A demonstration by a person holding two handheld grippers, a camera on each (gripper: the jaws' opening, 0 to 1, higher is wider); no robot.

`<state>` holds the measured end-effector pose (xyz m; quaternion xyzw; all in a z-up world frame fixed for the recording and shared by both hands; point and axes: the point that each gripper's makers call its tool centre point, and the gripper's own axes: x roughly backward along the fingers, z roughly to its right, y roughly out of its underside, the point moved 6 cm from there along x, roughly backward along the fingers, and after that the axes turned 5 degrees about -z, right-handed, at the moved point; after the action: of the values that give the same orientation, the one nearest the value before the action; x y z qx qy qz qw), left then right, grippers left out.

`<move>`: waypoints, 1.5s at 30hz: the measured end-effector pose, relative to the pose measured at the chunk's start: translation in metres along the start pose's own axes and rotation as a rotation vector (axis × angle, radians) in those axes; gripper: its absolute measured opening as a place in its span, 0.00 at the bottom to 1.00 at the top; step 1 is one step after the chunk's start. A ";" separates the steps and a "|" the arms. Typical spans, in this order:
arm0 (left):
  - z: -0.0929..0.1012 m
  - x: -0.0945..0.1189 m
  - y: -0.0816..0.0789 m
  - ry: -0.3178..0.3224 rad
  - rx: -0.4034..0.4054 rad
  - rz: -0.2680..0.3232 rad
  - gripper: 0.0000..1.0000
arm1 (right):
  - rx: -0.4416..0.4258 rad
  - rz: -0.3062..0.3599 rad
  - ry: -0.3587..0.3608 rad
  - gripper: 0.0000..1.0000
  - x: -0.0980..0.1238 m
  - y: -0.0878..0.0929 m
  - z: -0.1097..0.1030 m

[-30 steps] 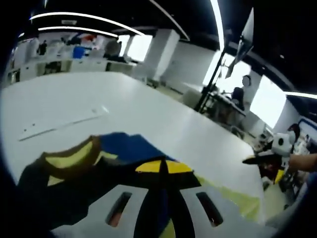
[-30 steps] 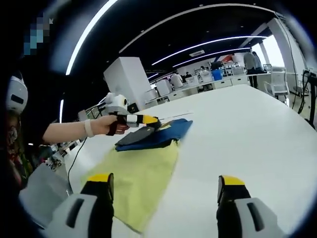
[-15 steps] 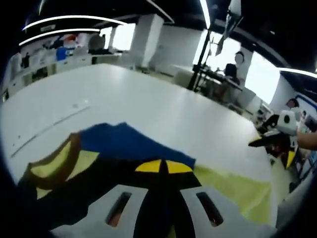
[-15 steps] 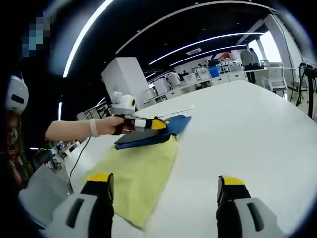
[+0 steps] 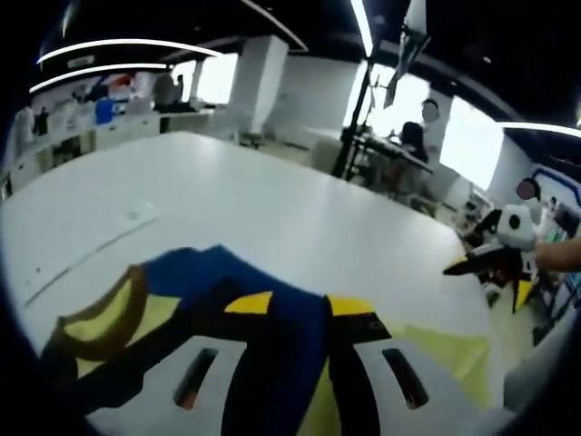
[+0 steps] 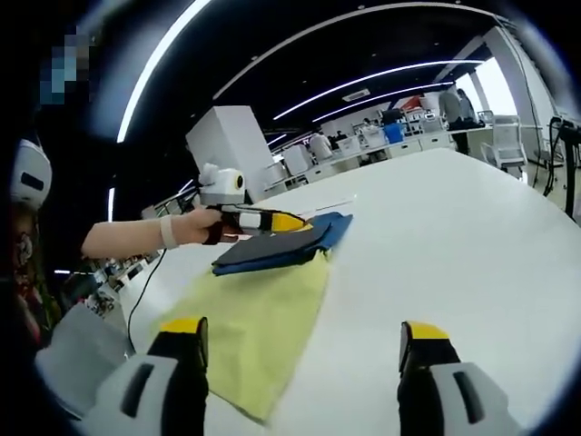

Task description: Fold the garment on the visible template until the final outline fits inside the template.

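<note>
The garment (image 6: 272, 249), dark blue and black with a yellow-and-brown collar band, lies folded in a flat bundle on the white desk (image 6: 454, 236), resting on the far end of the yellow template (image 6: 250, 327). In the right gripper view its blue edge appears to run just past the template's far edge, so the outline probably does not yet fit.

The left tool (image 5: 295, 304) sits low over the cloth with its yellow-tipped jaws apart and blue fabric showing between them, gripping nothing. In the right gripper view the same tool hovers at the bundle's far side. The right tool (image 6: 300, 341) is held well back above the desk, jaws wide apart and empty.

The fabric looks light, soft and limp (it sags into layers and keeps no shape), so it will likely slide on the smooth desk and drag the thin template along. A pinch at a corner or the folded edge, through all layers, seems the safest hold.
</note>
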<state>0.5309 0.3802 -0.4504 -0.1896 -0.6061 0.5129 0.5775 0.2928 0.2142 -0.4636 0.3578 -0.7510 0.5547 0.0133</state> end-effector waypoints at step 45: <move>0.030 0.109 0.047 0.054 0.019 0.060 0.89 | 0.218 -0.107 -0.028 0.94 -0.010 -0.028 -0.026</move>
<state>0.4580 0.4767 -0.4289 -0.2162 -0.5794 0.5304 0.5799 0.3058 0.2376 -0.4346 0.4046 -0.6661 0.6266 -0.0069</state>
